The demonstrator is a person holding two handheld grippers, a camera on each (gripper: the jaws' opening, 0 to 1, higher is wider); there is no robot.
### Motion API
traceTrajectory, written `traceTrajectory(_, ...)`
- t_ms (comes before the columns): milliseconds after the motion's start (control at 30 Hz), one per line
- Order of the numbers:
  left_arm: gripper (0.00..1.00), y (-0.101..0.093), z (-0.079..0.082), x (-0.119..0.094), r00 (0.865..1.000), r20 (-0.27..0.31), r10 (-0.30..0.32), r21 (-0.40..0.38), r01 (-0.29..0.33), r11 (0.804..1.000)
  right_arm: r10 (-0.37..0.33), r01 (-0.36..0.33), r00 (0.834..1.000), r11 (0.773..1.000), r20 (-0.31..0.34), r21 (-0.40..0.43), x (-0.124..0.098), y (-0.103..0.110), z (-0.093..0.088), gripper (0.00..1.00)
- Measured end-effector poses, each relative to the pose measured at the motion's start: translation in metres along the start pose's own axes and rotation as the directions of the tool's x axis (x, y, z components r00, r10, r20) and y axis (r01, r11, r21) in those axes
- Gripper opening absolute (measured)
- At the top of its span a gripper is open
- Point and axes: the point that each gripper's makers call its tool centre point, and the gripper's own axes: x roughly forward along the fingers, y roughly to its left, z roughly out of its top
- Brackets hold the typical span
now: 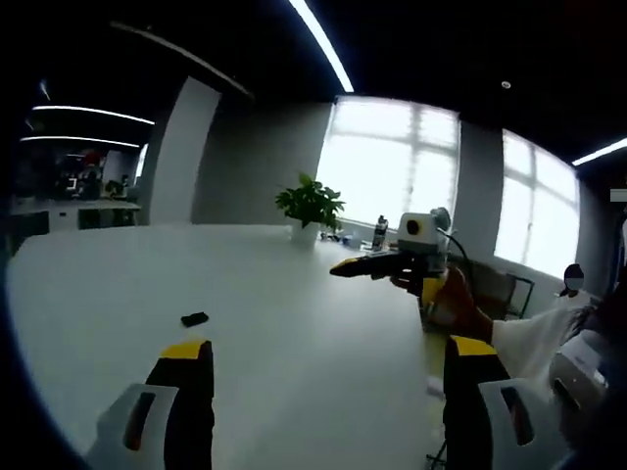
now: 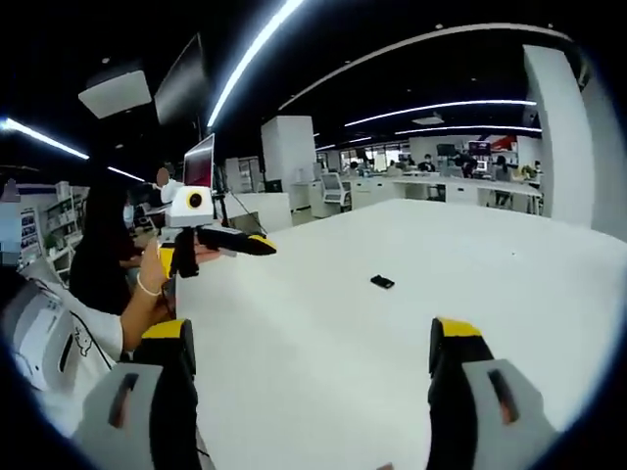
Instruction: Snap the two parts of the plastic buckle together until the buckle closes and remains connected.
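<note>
I count one small black plastic buckle piece on the white table, left of centre (centre-right in right gripper view). Left gripper and right gripper both gape wide, carrying nothing.

Open-plan office, rows of desks with monitors, ceiling strip lights, large windows

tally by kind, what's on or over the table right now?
Buckle pieces: 1, a small dark piece lying on the white table; whether it is one part or both cannot be told
Potted plants: 1
Bottles: 1
Grippers: 2, left and right, both empty
Total: 5
</note>
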Motion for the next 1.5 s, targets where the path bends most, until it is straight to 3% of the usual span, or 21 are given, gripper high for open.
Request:
traceTrajectory(67,0.99,0.004,-0.002,-0.005,1.0,0.004,0.028,0.005,-0.028,1.0,-0.046,0.046,0.999,0.999,-0.001,-0.008,-0.006,-0.003,-0.002,1.0)
traceTrajectory(233,0.99,0.001,-0.004,-0.021,0.997,0.037,0.066,0.021,-0.067,0.998,-0.068,0.068,0.998,0.998,0.0,-0.011,-0.018,0.007,-0.009,1.0)
traceTrajectory(433,0.99,-0.002,-0.009,-0.045,0.984,0.111,0.139,0.006,-0.14,0.99,-0.105,0.105,0.994,0.994,0.011,-0.026,-0.034,0.021,-0.02,1.0)
traceTrajectory(533,0.99,0.0,-0.018,-0.057,0.974,0.129,0.185,-0.011,-0.185,0.983,-0.147,0.147,0.989,0.989,0.015,-0.014,-0.043,0.02,-0.025,1.0)
traceTrajectory(667,0.99,0.005,-0.024,-0.067,0.965,0.132,0.225,-0.049,-0.22,0.974,-0.211,0.212,0.976,0.977,0.054,-0.015,-0.055,0.018,-0.017,1.0)
traceTrajectory(800,0.99,0.007,-0.024,-0.08,0.943,0.156,0.294,-0.066,-0.287,0.956,-0.256,0.259,0.961,0.966,0.103,-0.017,-0.059,0.019,-0.01,1.0)
traceTrajectory(967,0.99,0.002,-0.027,-0.095,0.928,0.177,0.328,-0.066,-0.321,0.945,-0.3,0.3,0.949,0.954,0.096,0.011,-0.062,0.017,-0.02,1.0)
traceTrajectory(1133,0.99,0.002,-0.029,-0.11,0.905,0.214,0.366,-0.083,-0.357,0.93,-0.396,0.391,0.914,0.918,0.089,0.069,-0.069,0.004,-0.037,1.0)
traceTrajectory(1233,0.99,0.007,-0.036,-0.119,0.878,0.208,0.432,-0.09,-0.422,0.902,-0.468,0.461,0.883,0.881,0.047,0.103,-0.072,-0.007,-0.053,1.0)
traceTrajectory(1433,0.99,0.008,-0.037,-0.126,0.867,0.225,0.444,-0.098,-0.433,0.896,-0.529,0.52,0.846,0.845,0.06,0.124,-0.087,-0.014,-0.055,1.0)
traceTrajectory(1500,0.99,0.008,-0.037,-0.127,0.864,0.229,0.448,-0.099,-0.437,0.894,-0.536,0.526,0.842,0.841,0.061,0.127,-0.091,-0.014,-0.057,1.0)
